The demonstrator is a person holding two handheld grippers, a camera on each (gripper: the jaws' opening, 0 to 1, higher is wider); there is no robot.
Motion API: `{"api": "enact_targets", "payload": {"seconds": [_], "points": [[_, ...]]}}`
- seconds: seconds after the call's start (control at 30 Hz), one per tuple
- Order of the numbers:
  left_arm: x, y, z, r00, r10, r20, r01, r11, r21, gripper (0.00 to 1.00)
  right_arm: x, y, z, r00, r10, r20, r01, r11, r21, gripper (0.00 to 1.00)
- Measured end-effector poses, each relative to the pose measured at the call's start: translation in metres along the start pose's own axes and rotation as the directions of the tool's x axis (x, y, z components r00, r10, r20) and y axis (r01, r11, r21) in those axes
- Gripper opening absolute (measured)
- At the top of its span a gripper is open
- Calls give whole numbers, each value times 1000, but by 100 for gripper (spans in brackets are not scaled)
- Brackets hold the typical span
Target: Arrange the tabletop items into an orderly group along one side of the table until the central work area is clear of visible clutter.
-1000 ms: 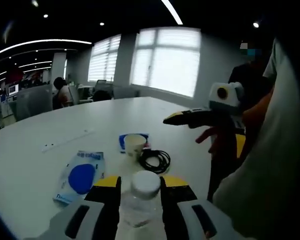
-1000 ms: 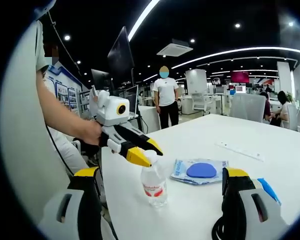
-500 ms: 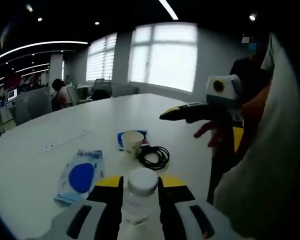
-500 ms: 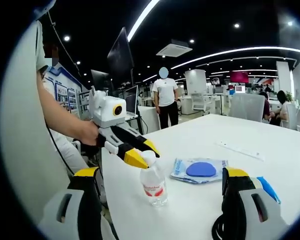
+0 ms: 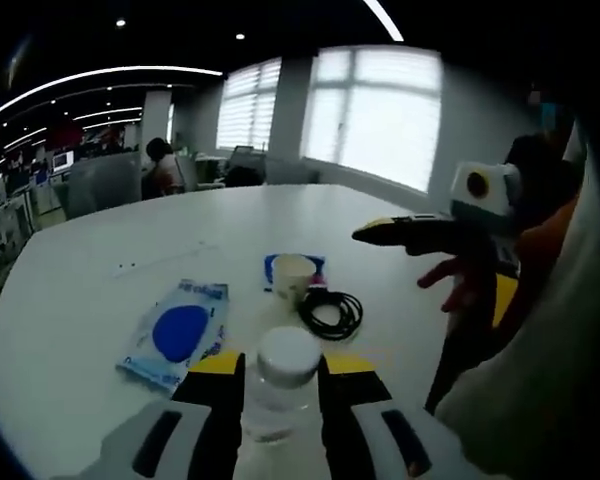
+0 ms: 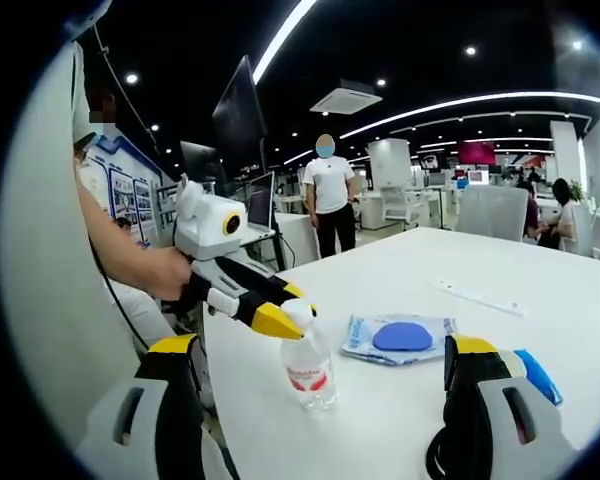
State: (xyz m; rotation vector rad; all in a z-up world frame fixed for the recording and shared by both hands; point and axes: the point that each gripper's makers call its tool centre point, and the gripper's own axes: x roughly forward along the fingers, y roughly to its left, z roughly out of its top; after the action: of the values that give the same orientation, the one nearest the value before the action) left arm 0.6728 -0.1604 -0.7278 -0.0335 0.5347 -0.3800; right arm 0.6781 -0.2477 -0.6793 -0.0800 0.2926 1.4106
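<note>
We are still pinching the bottle (image 5: 277,390) in the left gripper (image 5: 278,392), lifting it slightly off the bench (image 5: 100,290); right gripper (image 6: 320,400) staying spread.

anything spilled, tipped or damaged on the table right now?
Nothing stands out. The bottle stands upright and capped between the left gripper jaws; the paper cup is upright, the black cable coiled, the blue packet flat.

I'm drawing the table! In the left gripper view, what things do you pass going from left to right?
Blue-and-white packet → water bottle between the left gripper jaws → paper cup → black cable coil → right gripper, held above the table.
</note>
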Motion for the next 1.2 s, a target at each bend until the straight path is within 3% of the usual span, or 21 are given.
{"api": "enact_targets", "payload": {"seconds": [0.3,0.47,0.63,0.87,1.2], "points": [[2,1,-4,992,128,17,-127,992,-22,26,-2,-1,-3,1000,-1,-7,1,1000,4,97],[8,-3,-5,987,163,10,-163,987,-10,31,-3,-1,-4,1000,0,-10,0,1000,7,97],[8,4,-4,977,210,15,-210,977,-42,25,-4,-1,-5,1000,0,-10,0,1000,10,97],[9,6,-5,976,219,20,-217,975,-48,23,-5,-3,-6,1000,-2,-11,2,1000,12,97],[10,4,-2,984,173,34,-174,984,45,20,-4,-5,-5,1000,-4,-9,4,1000,14,97]]}}
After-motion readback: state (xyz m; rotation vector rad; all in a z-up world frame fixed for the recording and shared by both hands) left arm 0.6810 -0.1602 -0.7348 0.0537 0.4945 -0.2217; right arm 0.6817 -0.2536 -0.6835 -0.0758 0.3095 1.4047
